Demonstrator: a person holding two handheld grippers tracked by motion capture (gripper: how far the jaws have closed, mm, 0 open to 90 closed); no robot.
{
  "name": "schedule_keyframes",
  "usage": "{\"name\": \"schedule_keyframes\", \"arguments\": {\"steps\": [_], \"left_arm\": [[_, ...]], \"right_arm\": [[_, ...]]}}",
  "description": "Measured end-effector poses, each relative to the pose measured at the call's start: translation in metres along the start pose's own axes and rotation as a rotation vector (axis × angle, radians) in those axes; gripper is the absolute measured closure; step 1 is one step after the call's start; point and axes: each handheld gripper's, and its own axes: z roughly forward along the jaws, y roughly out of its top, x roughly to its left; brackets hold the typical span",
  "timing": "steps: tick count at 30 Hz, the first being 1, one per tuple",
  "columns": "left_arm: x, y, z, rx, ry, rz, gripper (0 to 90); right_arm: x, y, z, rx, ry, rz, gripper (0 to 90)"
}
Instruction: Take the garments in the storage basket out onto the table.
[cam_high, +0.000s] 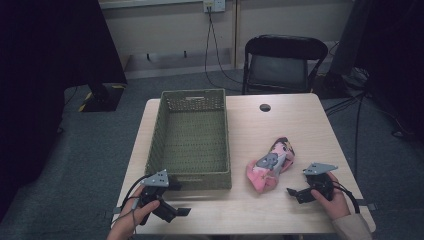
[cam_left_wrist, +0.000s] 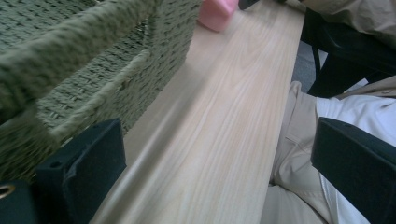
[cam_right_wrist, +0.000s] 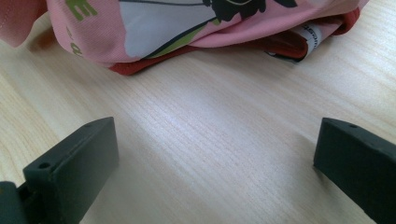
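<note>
On the right half of the pale wooden table (cam_high: 300, 130), between its centre and its near right corner, lies a crumpled pink cloth printed with grey, dark and green figures (cam_high: 270, 165), stretched at a slant with its dark-edged end pointing away from the person. From the right gripper view the same cloth (cam_right_wrist: 187, 28) rests flat on the wood, a red-orange lining and a small white label peeping from under its fold.

Just beside it, toward the near right corner, the right gripper (cam_high: 300, 194) sits in the person's right hand (cam_high: 334, 199), aimed leftward at the cloth. Its jaws stand wide apart with bare wood between them, grasping nothing and not touching the fabric.

Across the left half of the table stands a rectangular olive-green woven basket (cam_high: 155, 135), long side running from near edge to far edge, with nothing inside it. A small dark round hole (cam_high: 265, 107) marks the tabletop near the far edge.

By the near left corner, the left gripper (cam_high: 175, 210) is held in the left hand (cam_high: 137, 212), just beside the basket's near wall (cam_left_wrist: 93, 79). Its jaws are spread and hold nothing.

Beyond the far edge stands a black folding chair (cam_high: 280, 62) on grey carpet.
</note>
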Motion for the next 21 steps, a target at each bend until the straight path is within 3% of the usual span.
{"name": "schedule_keyframes", "arguments": {"steps": [21], "left_arm": [[0.009, -0.011, -0.019, -0.026, 0.026, -0.027, 2.7]], "right_arm": [[0.0, 0.0, 0.0, 0.0, 0.0, 0.0, 0.0]]}}
